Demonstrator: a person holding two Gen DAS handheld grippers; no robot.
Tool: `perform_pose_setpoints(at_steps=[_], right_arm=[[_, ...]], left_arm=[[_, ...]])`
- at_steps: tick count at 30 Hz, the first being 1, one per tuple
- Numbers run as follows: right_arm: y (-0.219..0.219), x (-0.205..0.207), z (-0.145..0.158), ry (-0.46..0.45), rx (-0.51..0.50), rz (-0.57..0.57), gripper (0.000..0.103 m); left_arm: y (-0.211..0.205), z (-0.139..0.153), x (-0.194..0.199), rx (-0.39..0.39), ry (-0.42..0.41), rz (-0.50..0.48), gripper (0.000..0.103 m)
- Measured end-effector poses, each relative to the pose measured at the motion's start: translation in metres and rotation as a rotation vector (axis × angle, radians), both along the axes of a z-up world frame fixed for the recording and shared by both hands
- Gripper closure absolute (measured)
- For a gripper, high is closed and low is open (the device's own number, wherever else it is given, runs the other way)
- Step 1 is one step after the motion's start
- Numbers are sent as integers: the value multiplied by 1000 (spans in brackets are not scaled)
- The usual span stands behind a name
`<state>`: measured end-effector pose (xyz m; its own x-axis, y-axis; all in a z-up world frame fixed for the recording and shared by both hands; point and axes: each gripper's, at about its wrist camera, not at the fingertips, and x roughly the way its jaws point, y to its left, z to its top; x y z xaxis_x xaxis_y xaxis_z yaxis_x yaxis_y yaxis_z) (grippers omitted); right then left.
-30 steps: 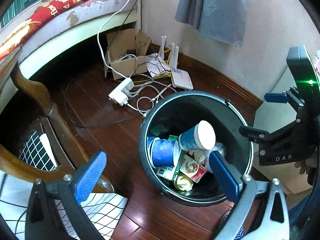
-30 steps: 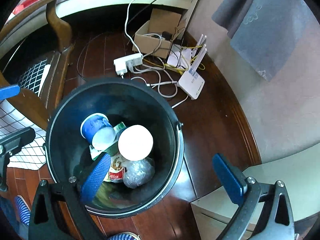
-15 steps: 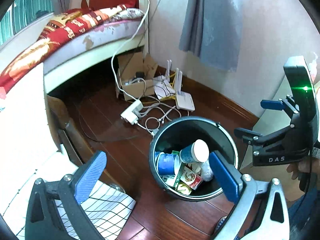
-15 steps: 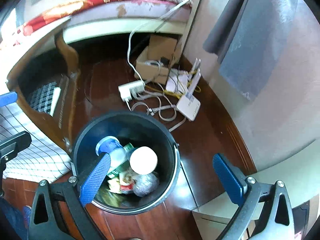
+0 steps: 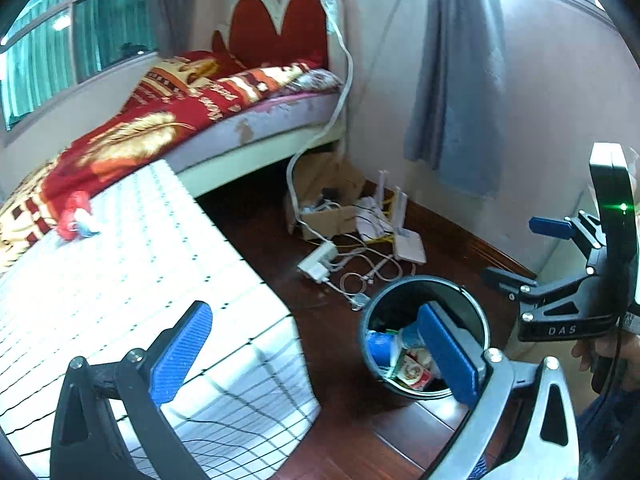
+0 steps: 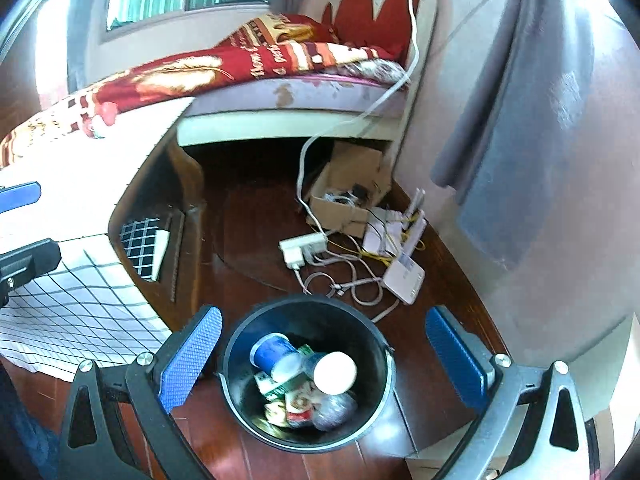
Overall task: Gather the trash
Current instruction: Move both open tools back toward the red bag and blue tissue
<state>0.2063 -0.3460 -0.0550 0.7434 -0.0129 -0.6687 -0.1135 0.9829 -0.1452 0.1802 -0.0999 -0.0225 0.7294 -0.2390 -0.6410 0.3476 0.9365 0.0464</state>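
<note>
Round black plastic trash bin (image 6: 306, 376) on dark wooden floor (image 6: 248, 232), holding blue paper cups (image 6: 272, 354) and crumpled wrappers (image 6: 296, 404), left gripper (image 5: 316, 356) fingers spread apart and empty, right gripper (image 6: 322, 360) likewise spread, empty, above bin, white checked tablecloth (image 5: 132, 280) beside.

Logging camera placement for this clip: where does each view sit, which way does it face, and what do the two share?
Left wrist: on the left gripper, jaws open, above the checked tablecloth, facing the bed; the right gripper and a hand show at right.
Right wrist: on the right gripper, jaws open, tilted down over the black bin; the left gripper's fingers show at left.
Shared: bin, bed, cardboard box, white router.
</note>
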Motion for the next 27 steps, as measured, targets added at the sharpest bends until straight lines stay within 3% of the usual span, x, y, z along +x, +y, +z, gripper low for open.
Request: perform_pose_setpoints(at_steps=[9,17,20,27], right_arm=[[66,13,21,-56,15,125,0],[140,28,41,-96,110,275,0],[177,39,45,-67,146,335,0],[275,56,64,-44,88,455,0]], left_arm=[[58,9,-2,-2,-35,111,0],[145,13,-2,-3,-39,276,0],[184,15,-3,-17,-38,341,0],[263,21,-3,-36,-44,480,1]])
